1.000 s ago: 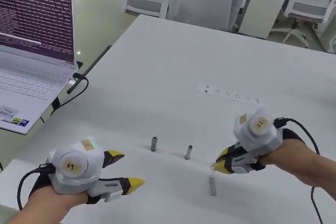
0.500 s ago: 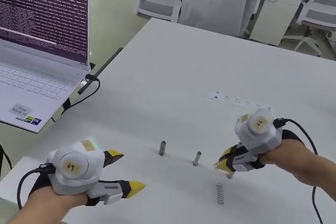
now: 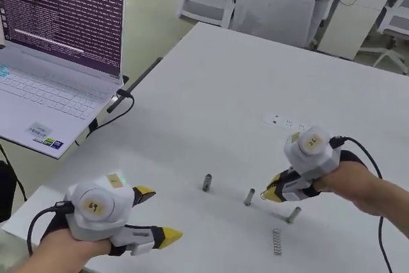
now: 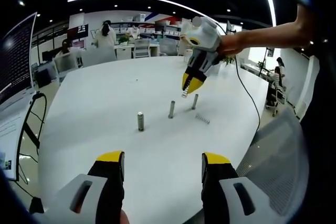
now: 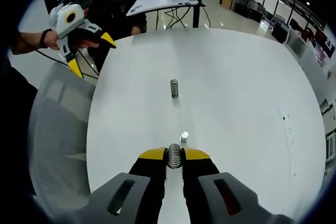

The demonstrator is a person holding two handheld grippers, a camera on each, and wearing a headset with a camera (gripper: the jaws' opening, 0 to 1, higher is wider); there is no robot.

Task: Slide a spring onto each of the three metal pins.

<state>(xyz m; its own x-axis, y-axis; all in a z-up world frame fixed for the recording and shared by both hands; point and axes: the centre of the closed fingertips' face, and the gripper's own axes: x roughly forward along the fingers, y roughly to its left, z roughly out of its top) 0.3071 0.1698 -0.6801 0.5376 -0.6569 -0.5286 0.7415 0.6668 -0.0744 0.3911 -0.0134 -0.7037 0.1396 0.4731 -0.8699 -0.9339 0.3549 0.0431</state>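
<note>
**Spring carried off the end pin, toward the middle one**

Since half a second ago, the right hand-held gripper (image 3: 271,194) has drawn away from the right-hand pin (image 3: 293,214), which now stands uncovered. The gripper hangs just beside the middle pin (image 3: 249,197). Its jaws are nipped close on a held spring (image 5: 174,157), gripped near the tips with its open end facing forward. In the right gripper view the middle pin's top sits just past that spring, not yet inside it.

All three pins stand upright in a slanting row on the white table (image 3: 255,75). The left-hand pin (image 3: 207,182) looks ribbed, as if a spring is already on it, though it is too small to be sure. A loose spring (image 3: 277,241) lies flat on the table nearer the person, close to the right-hand pin.

The left hand-held gripper (image 3: 156,214) hovers over the near edge of the table, well apart from the pins. Its jaws are spread wide with nothing between them. An open laptop (image 3: 57,49) sits on a separate surface off to the left.
</note>
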